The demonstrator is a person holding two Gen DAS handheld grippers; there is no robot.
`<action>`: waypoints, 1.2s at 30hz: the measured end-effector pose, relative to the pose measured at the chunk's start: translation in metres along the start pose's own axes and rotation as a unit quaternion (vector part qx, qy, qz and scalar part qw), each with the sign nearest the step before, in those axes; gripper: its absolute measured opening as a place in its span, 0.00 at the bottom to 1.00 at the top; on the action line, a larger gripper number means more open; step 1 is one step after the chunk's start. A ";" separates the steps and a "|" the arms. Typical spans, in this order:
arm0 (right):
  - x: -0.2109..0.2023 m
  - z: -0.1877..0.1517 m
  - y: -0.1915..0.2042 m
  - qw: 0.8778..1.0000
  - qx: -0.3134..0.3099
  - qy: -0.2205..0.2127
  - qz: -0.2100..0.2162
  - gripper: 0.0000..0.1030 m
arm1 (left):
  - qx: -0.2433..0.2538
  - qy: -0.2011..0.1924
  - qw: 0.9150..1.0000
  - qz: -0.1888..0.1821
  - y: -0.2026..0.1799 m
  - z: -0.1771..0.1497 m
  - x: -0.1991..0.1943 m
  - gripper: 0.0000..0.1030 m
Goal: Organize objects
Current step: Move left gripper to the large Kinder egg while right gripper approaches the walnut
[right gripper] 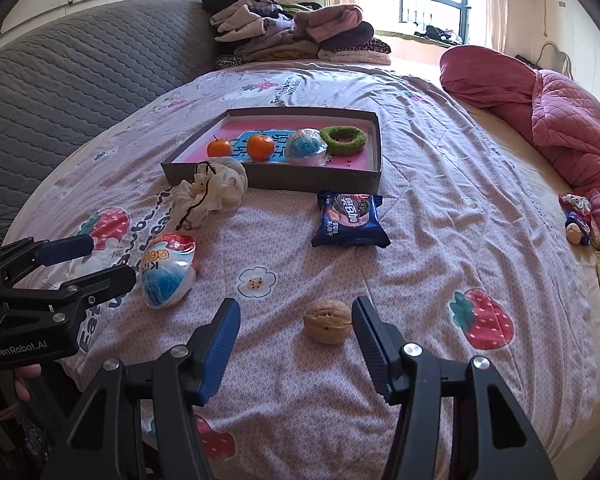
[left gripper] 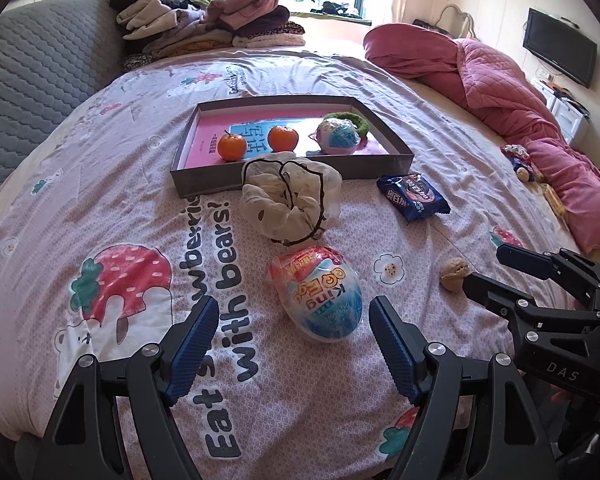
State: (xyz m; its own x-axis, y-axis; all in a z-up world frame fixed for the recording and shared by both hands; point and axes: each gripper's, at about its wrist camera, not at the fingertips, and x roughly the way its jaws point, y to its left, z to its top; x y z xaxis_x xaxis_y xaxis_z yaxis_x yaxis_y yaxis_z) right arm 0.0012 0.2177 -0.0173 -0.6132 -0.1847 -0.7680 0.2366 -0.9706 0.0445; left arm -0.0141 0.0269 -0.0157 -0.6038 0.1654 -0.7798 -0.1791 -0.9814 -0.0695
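Green ring (left gripper: 350,121) half hidden behind wrapped egg (left gripper: 337,136).

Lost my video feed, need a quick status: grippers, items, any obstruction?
Left gripper open, fingers either side of toy egg. Right gripper open, walnut between fingers. Neither gripped. Scrunchie lies between egg and box.

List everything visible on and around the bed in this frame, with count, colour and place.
shallow grey cardboard box: one, pink inside, mid-bed
tangerines: two, orange, in box
wrapped toy eggs: two, blue-white; one in box, one before left gripper
fuzzy ring: one, green, in box
cream cloth pouch: one, against box front
blue biscuit packet: one, before box
walnut: one, tan, between right jaws
folded clothes: pile, bed head
pink quilt: one, far side
left gripper: black, open
right gripper: black, open
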 end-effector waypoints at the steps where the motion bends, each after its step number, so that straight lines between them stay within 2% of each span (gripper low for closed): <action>1: 0.001 -0.001 0.000 1.000 0.000 0.003 0.001 0.56 | 0.001 0.002 1.000 0.000 0.000 0.000 0.000 0.76; 23: 0.021 -0.012 -0.009 1.000 0.015 0.024 0.004 0.56 | 0.002 0.026 1.000 -0.010 -0.013 -0.005 0.018 0.76; 31: 0.030 -0.012 -0.013 0.999 0.025 0.025 0.004 0.56 | 0.001 0.028 1.000 -0.005 -0.017 0.000 0.029 0.76; 36: 0.036 -0.012 -0.012 0.999 0.024 0.026 0.003 0.56 | 0.006 0.032 0.999 0.011 -0.018 0.001 0.039 0.76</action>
State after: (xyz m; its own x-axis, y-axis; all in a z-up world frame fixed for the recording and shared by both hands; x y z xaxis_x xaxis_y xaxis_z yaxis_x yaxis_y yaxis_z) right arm -0.0148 0.2241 -0.0527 -0.5710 -0.1835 -0.8002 0.2038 -0.9759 0.0783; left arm -0.0351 0.0508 -0.0438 -0.5570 0.1376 -0.8190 -0.1769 -0.9832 -0.0448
